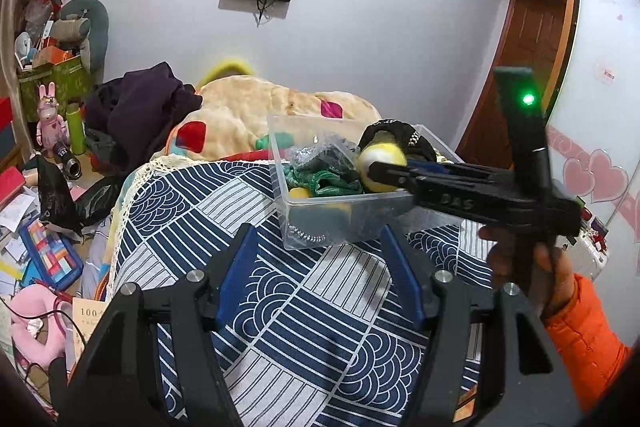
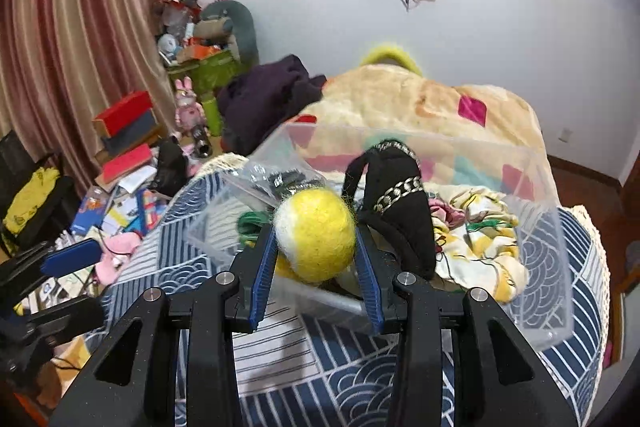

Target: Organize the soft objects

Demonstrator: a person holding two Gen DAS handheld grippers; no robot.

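My right gripper (image 2: 316, 239) is shut on a yellow and white felt ball (image 2: 316, 233) and holds it over the near edge of a clear plastic bin (image 2: 556, 227). The left wrist view shows the same ball (image 1: 382, 163) held over the bin (image 1: 340, 223). In the bin lie a black cloth piece with a chain (image 2: 400, 199), a floral fabric (image 2: 480, 239), green cloth (image 1: 324, 181) and another yellow ball (image 1: 298, 193). My left gripper (image 1: 316, 251) is open and empty above the blue patterned bedcover (image 1: 304, 311), in front of the bin.
A cream blanket (image 1: 256, 107) and dark clothes (image 1: 140, 107) lie heaped behind the bin. The floor at the left is cluttered with books, boxes and toys (image 1: 48, 247). A curtain (image 2: 80, 47) hangs at the left. A door (image 1: 532, 39) stands at the right.
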